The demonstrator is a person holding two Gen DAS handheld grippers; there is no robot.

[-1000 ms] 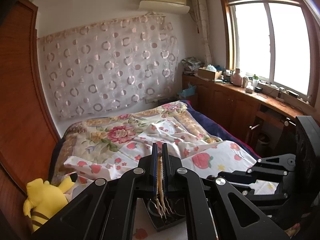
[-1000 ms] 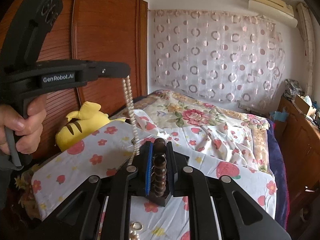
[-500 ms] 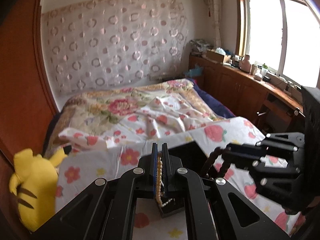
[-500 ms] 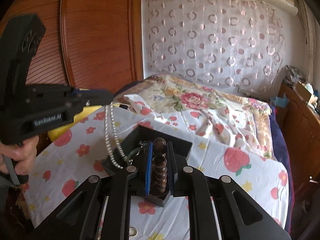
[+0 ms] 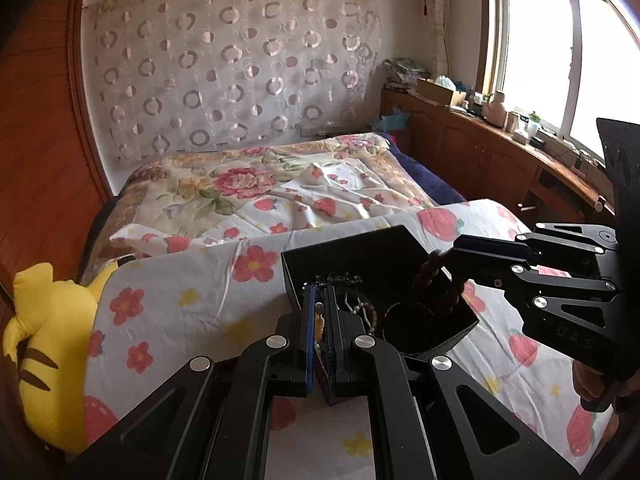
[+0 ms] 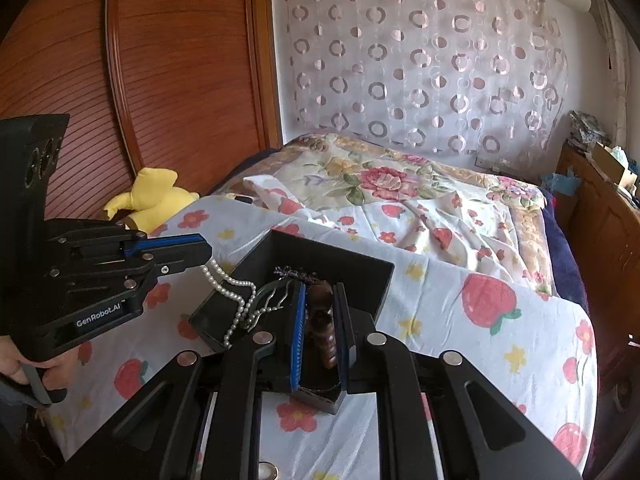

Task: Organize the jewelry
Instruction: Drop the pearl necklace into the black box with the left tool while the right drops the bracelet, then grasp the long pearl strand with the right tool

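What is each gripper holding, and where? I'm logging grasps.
Left gripper: pearl necklace, pinched at one end. Right gripper: brown bead bracelet, clamped across its strand.

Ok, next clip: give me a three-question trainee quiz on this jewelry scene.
1. True or false: the left tool holds the pearl necklace.
2. What does the right tool grip? A) brown bead bracelet B) gold ring C) watch
3. Fill in: both pieces hang over the black ____.

Key: 1 true; 2 A; 3 box.
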